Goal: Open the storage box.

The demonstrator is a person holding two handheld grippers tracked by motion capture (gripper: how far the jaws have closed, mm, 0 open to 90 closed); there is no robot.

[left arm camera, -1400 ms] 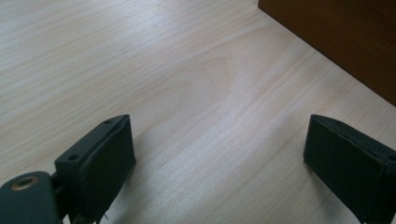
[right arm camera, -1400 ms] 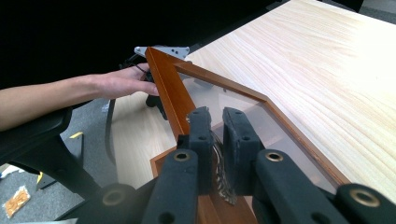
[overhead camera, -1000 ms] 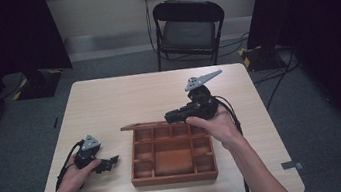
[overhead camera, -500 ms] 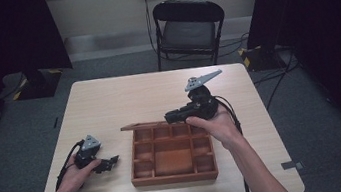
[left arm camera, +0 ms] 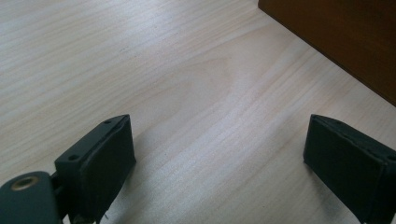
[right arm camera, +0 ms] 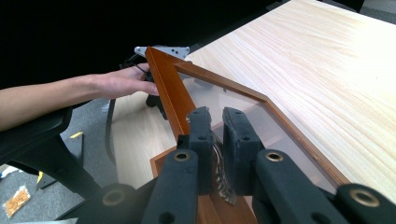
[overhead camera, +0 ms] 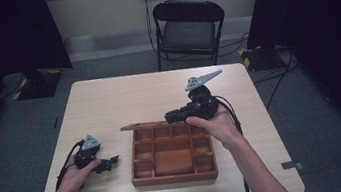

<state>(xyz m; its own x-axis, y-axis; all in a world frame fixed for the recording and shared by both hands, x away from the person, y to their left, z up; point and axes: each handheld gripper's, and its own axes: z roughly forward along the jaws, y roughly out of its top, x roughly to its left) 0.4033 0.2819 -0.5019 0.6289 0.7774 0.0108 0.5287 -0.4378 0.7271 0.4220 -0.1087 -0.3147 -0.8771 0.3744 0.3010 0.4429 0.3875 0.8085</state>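
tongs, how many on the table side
2: left tongs resting open on the table left of the wooden box; right tongs shut on its glass-paned lid.

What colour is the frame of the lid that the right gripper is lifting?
Reddish-brown wood around a clear pane: the lid frame shows best in the right gripper view.

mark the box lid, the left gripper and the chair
box lid (right arm camera: pixel 170 88): right gripper view, wooden frame edge.
left gripper (overhead camera: pixel 108 162): high view, between its fingertips.
chair (overhead camera: pixel 187 34): high view, seat.
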